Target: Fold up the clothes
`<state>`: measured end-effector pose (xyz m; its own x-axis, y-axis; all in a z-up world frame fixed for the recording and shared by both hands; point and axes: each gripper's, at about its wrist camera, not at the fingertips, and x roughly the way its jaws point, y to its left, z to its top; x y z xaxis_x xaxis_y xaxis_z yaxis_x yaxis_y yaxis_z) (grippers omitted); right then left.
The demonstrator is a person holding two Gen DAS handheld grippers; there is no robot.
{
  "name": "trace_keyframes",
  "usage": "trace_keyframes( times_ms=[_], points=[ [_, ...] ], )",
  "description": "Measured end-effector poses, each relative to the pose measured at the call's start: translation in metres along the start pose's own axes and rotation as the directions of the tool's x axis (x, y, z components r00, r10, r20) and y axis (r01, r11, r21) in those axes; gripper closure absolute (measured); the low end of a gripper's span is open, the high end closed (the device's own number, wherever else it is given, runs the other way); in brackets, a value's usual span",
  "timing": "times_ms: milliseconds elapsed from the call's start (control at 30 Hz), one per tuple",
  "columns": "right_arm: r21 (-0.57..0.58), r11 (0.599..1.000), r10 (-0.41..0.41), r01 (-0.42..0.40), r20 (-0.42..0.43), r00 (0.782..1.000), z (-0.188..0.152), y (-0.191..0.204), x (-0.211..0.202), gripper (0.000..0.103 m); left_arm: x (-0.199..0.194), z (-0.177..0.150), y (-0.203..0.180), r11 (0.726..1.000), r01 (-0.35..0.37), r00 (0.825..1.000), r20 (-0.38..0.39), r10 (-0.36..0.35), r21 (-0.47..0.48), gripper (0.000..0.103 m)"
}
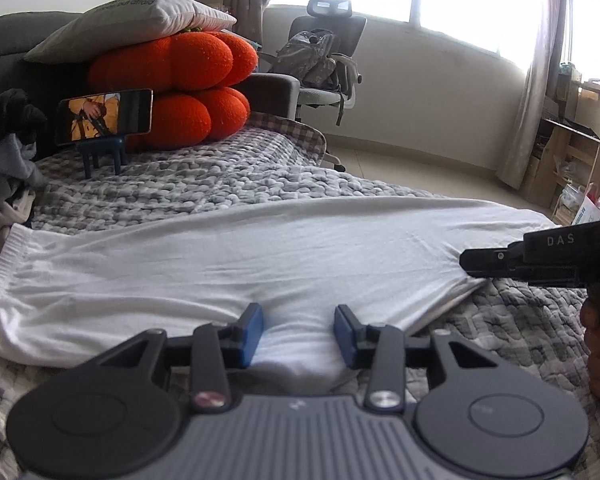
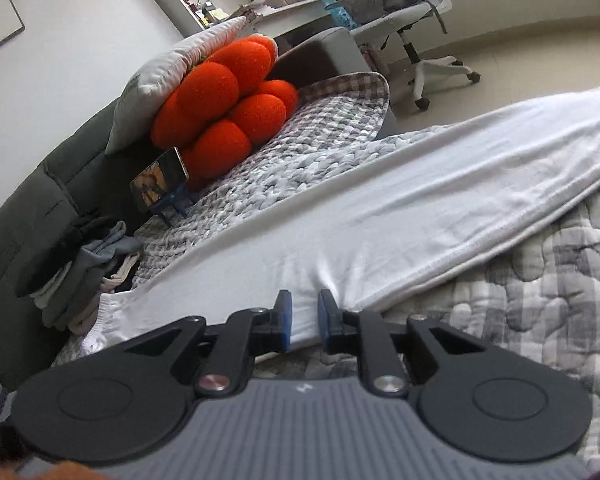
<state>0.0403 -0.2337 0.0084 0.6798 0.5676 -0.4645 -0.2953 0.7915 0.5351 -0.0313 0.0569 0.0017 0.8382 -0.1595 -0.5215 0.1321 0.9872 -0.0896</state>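
White garment (image 1: 260,264) between both grippers' fingers (image 1: 252,332)

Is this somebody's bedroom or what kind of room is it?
Most likely a bedroom or study at home. There's a quilted bed cover with a white garment spread on it, pillows stacked at one end, and an office chair by the window.

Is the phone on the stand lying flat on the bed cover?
No. The phone stands on its long edge in a small blue stand, leaning in front of the orange cushion, screen lit.
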Motion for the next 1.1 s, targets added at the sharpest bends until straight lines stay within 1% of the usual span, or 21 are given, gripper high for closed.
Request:
trace_keyframes(
  times_ms=[133, 267, 933, 1033, 1100],
  points=[
    [-0.044, 0.999, -0.02, 0.021, 0.007, 1.0, -0.002, 0.007, 0.0, 0.082, 0.0, -0.001, 0.001, 1.0, 0.004, 1.0, 0.003, -0.004, -0.005, 0.061],
    [-0.031, 0.999, -0.009, 0.009, 0.007, 1.0, 0.0, 0.004, 0.001, 0.082, 0.0, -0.001, 0.001, 1.0, 0.004, 1.0, 0.004, -0.004, -0.007, 0.061],
    [-0.043, 0.999, -0.007, 0.007, 0.007, 1.0, -0.001, 0.005, 0.001, 0.081, 0.0, -0.001, -0.001, 1.0, -0.002, 1.0, 0.006, 0.002, 0.002, 0.06],
    [-0.021, 1.0, 0.011, -0.011, -0.01, 1.0, 0.003, -0.001, 0.001, 0.082, -0.001, -0.002, -0.001, 1.0, -0.001, 1.0, 0.006, 0.001, 0.0, 0.06],
    [0.009, 1.0, 0.016, -0.015, -0.016, 1.0, 0.008, -0.007, 0.001, 0.086, -0.001, -0.002, -0.001, 1.0, 0.001, 1.0, 0.007, -0.001, -0.001, 0.06]
  ],
)
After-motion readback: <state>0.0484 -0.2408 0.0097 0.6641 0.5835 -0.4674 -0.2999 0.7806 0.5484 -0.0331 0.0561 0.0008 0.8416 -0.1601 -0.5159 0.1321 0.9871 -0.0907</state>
